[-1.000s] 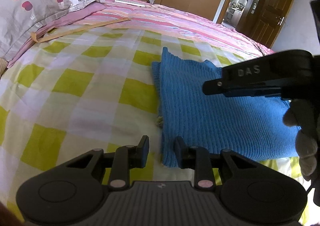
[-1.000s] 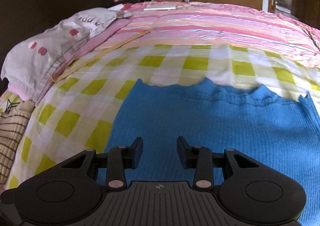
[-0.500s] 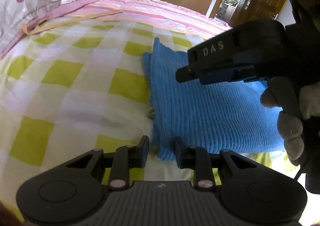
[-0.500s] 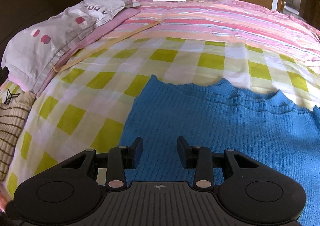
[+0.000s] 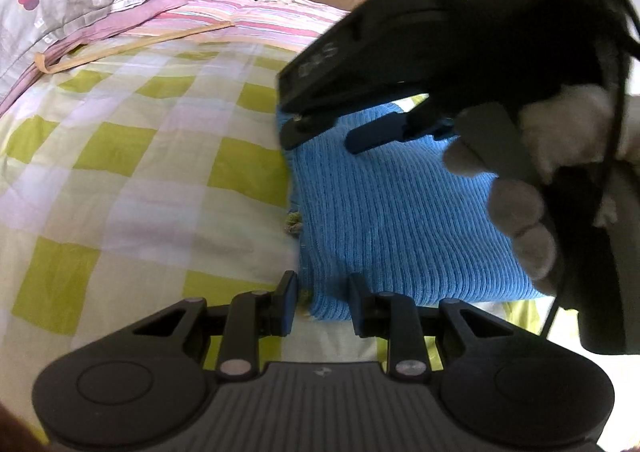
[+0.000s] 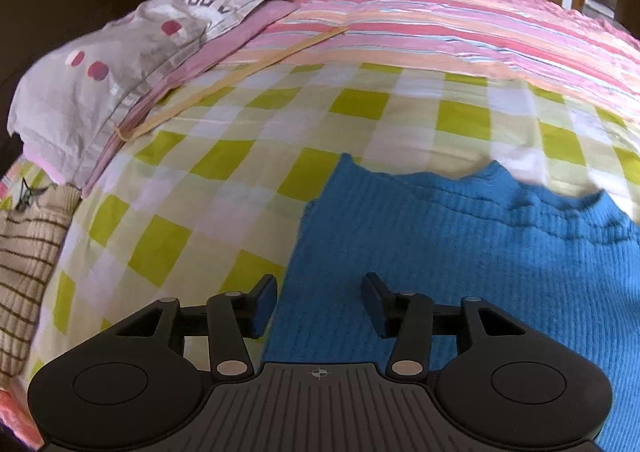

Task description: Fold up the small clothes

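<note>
Here the blue knit sweater (image 6: 460, 272) lies flat and partly folded on the checked bedsheet (image 6: 224, 212), the right gripper (image 6: 320, 302) above its left edge, jaws opening and empty. The left gripper (image 5: 322, 302) stands narrowly parted around the near corner, pads seemingly not pressing. Likely risks: a pinch catching the sheet too, or only one layer.

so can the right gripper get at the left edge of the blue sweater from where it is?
Probably yes. The right gripper hangs over that edge of the blue knit sweater, jaws opening with nothing clamped. The left gripper sits at the near corner, so it looks clear.
</note>
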Tool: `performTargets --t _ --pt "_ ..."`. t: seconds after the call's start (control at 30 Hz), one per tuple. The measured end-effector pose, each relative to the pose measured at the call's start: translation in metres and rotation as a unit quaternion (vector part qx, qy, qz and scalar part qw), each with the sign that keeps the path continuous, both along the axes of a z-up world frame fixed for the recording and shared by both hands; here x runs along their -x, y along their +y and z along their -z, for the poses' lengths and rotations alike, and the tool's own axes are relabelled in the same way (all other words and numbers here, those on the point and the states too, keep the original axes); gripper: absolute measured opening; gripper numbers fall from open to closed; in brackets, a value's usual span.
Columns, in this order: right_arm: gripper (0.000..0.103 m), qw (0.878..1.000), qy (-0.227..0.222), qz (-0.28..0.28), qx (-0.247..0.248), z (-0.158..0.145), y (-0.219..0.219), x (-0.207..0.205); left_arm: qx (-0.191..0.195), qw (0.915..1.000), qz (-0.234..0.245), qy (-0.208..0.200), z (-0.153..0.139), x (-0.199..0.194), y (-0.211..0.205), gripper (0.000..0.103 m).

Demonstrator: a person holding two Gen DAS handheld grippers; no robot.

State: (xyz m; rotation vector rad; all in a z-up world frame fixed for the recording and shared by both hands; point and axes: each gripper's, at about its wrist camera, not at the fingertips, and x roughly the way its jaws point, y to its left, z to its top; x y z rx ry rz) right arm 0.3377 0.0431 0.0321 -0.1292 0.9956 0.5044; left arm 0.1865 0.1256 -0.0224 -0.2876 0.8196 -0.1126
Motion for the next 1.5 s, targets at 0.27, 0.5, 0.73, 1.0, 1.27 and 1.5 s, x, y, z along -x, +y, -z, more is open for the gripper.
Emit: performTargets --t 0.27,0.5,0.73,1.0,1.27,1.5 --pt "0.051 0.997 -0.021 -0.021 0.073 0.014 0.023 -0.001 -0.016 0.9999 0.005 -0.003 -0.001 0.001 -0.008 0.032" --pt "0.049 0.991 -0.04 -0.043 0.12 0.019 0.035 0.002 -0.022 0.9997 0.005 -0.005 -0.002 0.002 -0.012 0.032" --pt "0.024 0.991 -0.044 -0.038 0.117 0.014 0.024 0.002 -0.023 0.9997 0.003 -0.006 -0.003 0.003 -0.013 0.032" --pt "0.015 0.996 -0.043 -0.019 0.081 -0.007 -0.005 0.01 -0.025 0.9997 -0.003 -0.004 -0.005 0.005 -0.019 0.034" --pt "0.014 0.998 -0.042 0.002 0.049 -0.023 -0.034 0.015 -0.035 0.9992 0.007 -0.018 -0.009 0.008 -0.033 0.039" --pt "0.013 0.999 -0.039 0.008 0.028 -0.027 -0.047 0.017 -0.042 0.9987 0.007 -0.027 -0.01 0.006 -0.036 0.04"
